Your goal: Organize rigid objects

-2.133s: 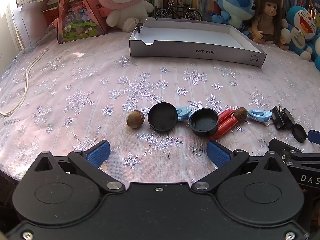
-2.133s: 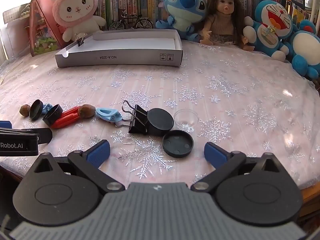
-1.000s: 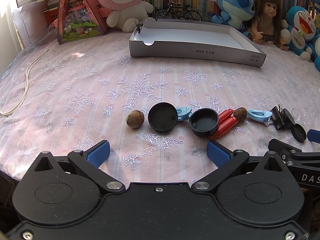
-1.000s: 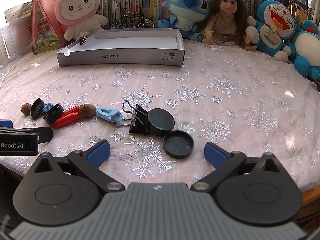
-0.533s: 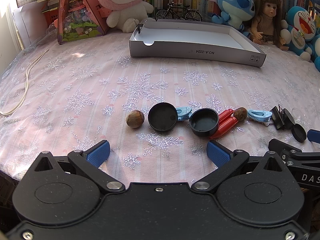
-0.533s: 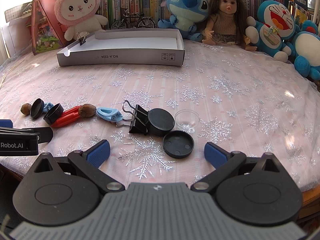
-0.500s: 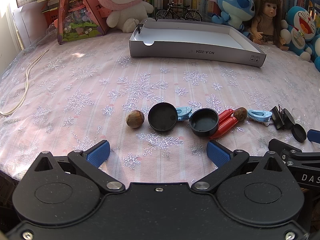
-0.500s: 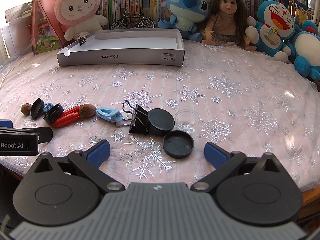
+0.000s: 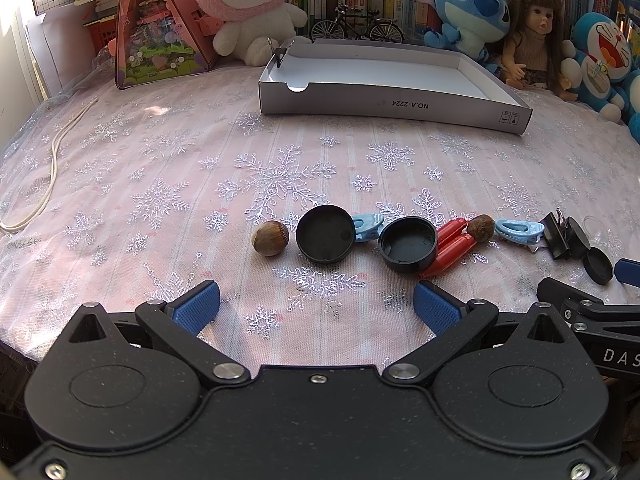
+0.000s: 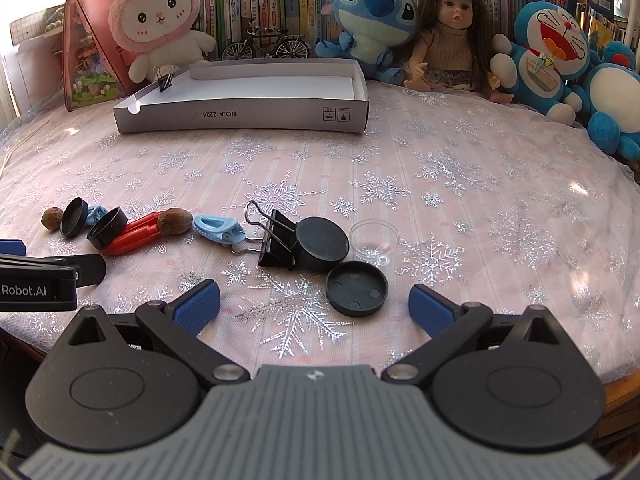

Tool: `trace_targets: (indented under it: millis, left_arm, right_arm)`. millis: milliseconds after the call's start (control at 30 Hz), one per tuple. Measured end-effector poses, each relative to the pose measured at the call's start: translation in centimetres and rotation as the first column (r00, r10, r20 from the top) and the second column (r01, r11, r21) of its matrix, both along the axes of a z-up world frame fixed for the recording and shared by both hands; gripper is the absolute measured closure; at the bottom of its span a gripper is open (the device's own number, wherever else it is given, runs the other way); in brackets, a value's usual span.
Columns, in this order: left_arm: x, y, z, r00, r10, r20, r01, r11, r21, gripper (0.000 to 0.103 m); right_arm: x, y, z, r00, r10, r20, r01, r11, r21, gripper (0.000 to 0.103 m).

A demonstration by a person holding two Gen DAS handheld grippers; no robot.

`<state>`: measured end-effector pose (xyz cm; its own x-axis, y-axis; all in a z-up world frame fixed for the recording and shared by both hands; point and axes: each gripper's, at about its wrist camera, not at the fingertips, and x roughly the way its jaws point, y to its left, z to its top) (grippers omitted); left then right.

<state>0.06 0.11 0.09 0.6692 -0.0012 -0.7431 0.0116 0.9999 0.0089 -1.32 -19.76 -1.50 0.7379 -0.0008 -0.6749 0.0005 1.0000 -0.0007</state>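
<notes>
A row of small objects lies on the snowflake cloth: a brown nut (image 9: 271,237), two black caps (image 9: 325,233) (image 9: 408,243), a blue clip (image 9: 368,225), a red clip (image 9: 452,246), a second nut (image 9: 481,227), another blue clip (image 10: 218,229), a black binder clip (image 10: 276,244), a black lid (image 10: 322,245), a flat black cap (image 10: 357,288) and a clear lid (image 10: 374,237). The white box (image 9: 384,76) stands at the back. My left gripper (image 9: 316,306) is open and empty, just short of the caps. My right gripper (image 10: 314,304) is open and empty near the flat cap.
Plush toys, a doll (image 10: 450,36), a toy bicycle (image 10: 266,46) and books line the back edge. A pink toy house (image 9: 160,28) stands back left. A white cord (image 9: 52,168) lies at the left. A small binder clip (image 10: 165,80) grips the box corner.
</notes>
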Motion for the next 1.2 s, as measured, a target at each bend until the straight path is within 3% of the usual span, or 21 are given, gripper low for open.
trace_targets:
  millis: [467, 733, 833, 900, 1067, 1200]
  left_arm:
    - [-0.2, 0.3, 0.4, 1.0, -0.024, 0.018, 0.024, 1.0, 0.003, 0.0]
    - [-0.8, 1.1, -0.4, 0.993, 0.005, 0.119, -0.008, 1.0, 0.021, 0.0]
    - [-1.1, 1.1, -0.2, 0.99, -0.001, 0.142, -0.002, 1.0, 0.025, 0.01]
    - [-1.4, 1.0, 0.1, 0.986, -0.025, 0.166, 0.019, 0.999, 0.035, 0.023]
    - [-2.1, 1.3, 1.1, 0.973, -0.031, 0.229, 0.02, 0.999, 0.048, 0.036]
    - [-2.9, 1.7, 2.1, 0.957, -0.043, 0.287, 0.031, 0.998, 0.047, 0.052]
  right_arm:
    - [0.0, -0.2, 0.2, 1.0, 0.008, 0.008, -0.008, 1.0, 0.002, 0.0]
    - [-1.0, -0.3, -0.8, 0.992, 0.012, 0.123, -0.013, 1.0, 0.006, 0.0]
    - [-1.3, -0.1, -1.1, 0.987, -0.005, 0.162, 0.004, 1.0, 0.006, 0.0]
    - [-1.3, -0.2, -1.0, 0.986, 0.004, 0.164, -0.005, 1.0, 0.007, 0.0]
    - [-1.6, -1.2, -0.7, 0.987, 0.011, 0.16, -0.018, 0.999, 0.043, 0.0]
    - [-2.1, -2.0, -0.5, 0.985, 0.016, 0.17, -0.024, 0.998, 0.051, 0.009]
